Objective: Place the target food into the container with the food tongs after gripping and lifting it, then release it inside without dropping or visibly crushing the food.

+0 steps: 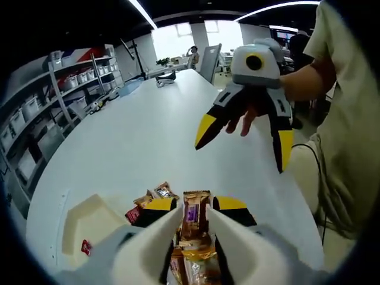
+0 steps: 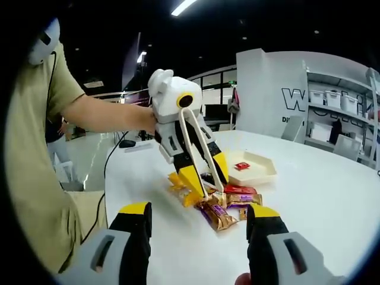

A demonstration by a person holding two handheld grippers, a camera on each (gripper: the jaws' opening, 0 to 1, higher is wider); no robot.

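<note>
Tongs [image 2: 202, 160] sit clamped in my left hand-held gripper [image 2: 199, 175], tips down in the snack wrappers [image 2: 217, 211] on the surface [image 2: 320, 190], gripping nothing surely yet. Right hand-held gripper [image 1: 249, 127] hovers wide, empty. Container [image 2: 252, 169] beyond holds one red packet (lifting, placing remain).

Tabletop [image 2: 332, 196]: carries a pile of wrapped snacks [image 2: 221, 205] and, just behind it in the right gripper view, a shallow container [image 2: 252, 168] holding one small packet [image 2: 241, 165]. In the left gripper view the container [image 1: 89, 222] lies left of the snacks [image 1: 178, 208]. Food tongs [image 2: 199, 148] reach down into the pile, apparently touching one wrapper. Shelving with bins [image 1: 65, 89] stands beyond the tabletop's left edge in the left gripper view. A person's torso [image 2: 41, 136] stands beside the tabletop.
</note>
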